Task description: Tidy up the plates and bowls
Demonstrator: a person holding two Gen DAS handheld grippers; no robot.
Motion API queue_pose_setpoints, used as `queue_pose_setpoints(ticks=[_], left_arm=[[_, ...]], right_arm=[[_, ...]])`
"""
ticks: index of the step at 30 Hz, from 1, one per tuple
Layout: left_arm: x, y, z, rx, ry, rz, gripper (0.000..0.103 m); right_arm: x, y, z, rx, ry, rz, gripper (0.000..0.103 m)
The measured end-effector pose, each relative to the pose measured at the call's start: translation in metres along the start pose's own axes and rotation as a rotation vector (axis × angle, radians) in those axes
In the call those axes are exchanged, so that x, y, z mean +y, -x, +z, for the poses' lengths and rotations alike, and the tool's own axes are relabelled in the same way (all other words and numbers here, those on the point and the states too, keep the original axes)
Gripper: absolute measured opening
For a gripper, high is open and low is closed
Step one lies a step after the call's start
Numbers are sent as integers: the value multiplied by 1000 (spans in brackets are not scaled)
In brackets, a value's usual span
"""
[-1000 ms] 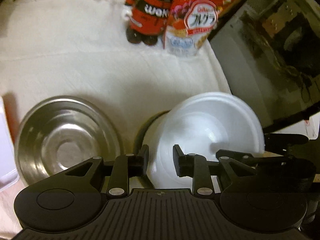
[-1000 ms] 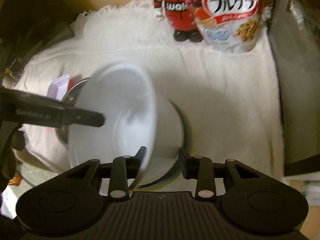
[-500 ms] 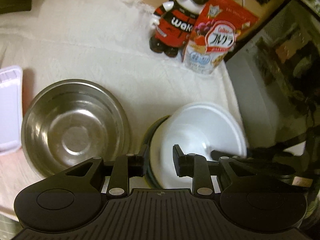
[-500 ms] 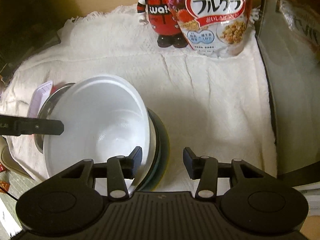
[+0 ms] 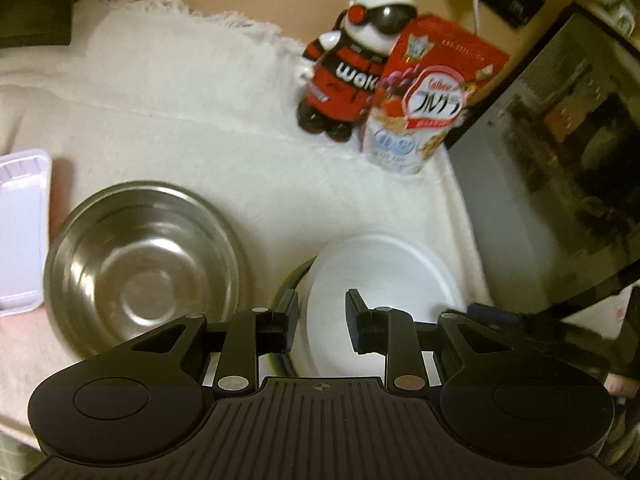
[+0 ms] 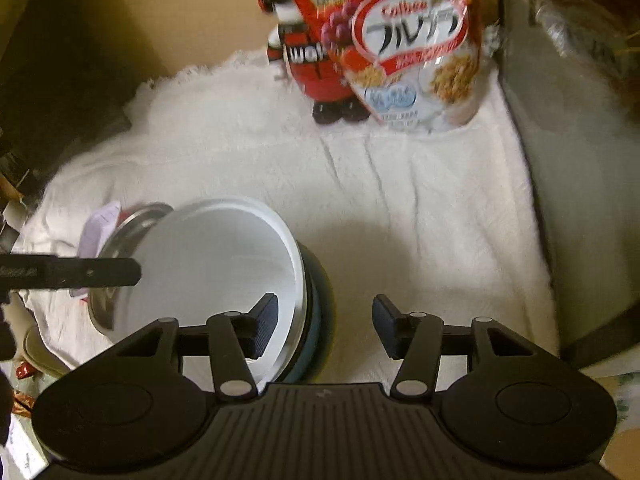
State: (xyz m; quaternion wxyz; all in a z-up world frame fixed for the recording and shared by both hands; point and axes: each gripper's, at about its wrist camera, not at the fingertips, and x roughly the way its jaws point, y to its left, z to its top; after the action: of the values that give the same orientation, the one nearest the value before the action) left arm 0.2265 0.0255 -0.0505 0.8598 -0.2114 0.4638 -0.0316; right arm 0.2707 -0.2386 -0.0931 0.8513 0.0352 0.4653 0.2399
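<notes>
Hovering with both sets of jaws parted and empty, I see the white bowl point(image 6: 216, 276) stacked on the dark plate point(image 6: 320, 304), straddled by my right gripper point(image 6: 324, 320), nearer than my left gripper point(image 5: 322, 322).

1. This looks like a home.
2. A cereal bag point(image 6: 404, 44) and a toy panda point(image 5: 352, 68) stand on a white cloth point(image 5: 192, 120).
3. A metal bowl point(image 5: 140, 256) sits there, near a microwave door point(image 5: 568, 160).
</notes>
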Motion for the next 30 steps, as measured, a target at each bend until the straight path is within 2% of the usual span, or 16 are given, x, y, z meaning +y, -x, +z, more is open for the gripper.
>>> queue_pose_setpoints(ticks=[4,7,12,16,21,24,27,30], left_arm=[[13,15,9,-61,12,-69,28],[33,28,17,-92,21,-87,28],[90,46,31,-94,34,14,28],[152,55,38,-86,89,61,28],[221,67,52,-79,180,62,28],[252,73,57,-76,234,41,28],[265,69,57,-45,227,20,28],[262,54,53,16,181,-10,28]], right_arm=[[7,27,-4,-98,-19,-51,52],[16,44,-6,-165,-52,-91,52],[52,60,0,-221,-97,-129,52],[101,61,6,-250,-59,-139,52],[164,41,9,-196,-48,-117,52],[200,26,-4,-158,-20,-116,52],[227,9,-19,-103,-7,-108,52],[240,-12,-31,-34,-15,-126,52]])
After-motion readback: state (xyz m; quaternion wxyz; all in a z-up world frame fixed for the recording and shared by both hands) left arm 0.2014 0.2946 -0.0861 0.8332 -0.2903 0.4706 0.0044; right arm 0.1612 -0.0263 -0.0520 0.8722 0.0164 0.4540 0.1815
